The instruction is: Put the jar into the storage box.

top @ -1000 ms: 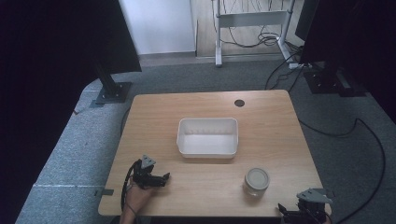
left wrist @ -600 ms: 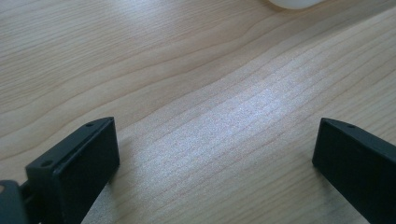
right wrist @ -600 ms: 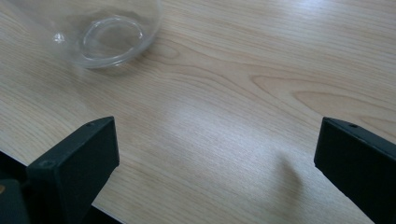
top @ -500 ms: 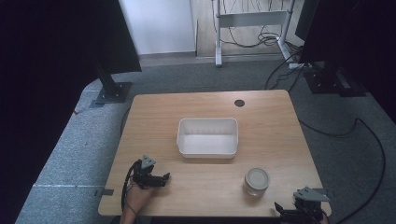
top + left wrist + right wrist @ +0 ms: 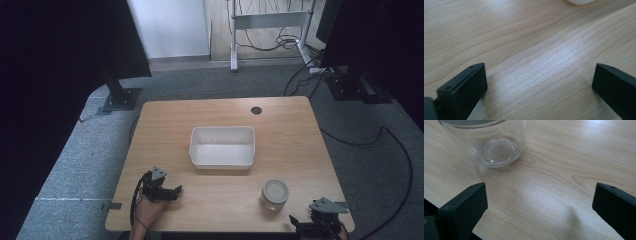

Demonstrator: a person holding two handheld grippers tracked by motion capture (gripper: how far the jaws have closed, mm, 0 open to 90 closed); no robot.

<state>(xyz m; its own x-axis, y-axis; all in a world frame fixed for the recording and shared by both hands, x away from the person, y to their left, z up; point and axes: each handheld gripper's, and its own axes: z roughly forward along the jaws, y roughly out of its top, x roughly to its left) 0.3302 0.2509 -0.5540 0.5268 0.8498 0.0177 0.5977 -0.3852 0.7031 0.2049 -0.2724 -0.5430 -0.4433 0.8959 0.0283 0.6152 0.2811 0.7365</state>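
Hardly any change since half a second back: the left gripper (image 5: 176,190) sits where it was near the front left corner of the tabletop (image 5: 295,135), jaws spread wide over bare wood with nothing between them. The right gripper (image 5: 295,222) at the front right edge has crept a touch toward the glass jar (image 5: 275,194), and its jaws too stand wide apart, empty. The jar rests upright on the wood, front right, lid on, just beside that right gripper but clear of it; in the right gripper view the glass jar's (image 5: 491,142) clear base sits up and left of the jaws. The white tub (image 5: 222,146) holds the middle, unmoved.
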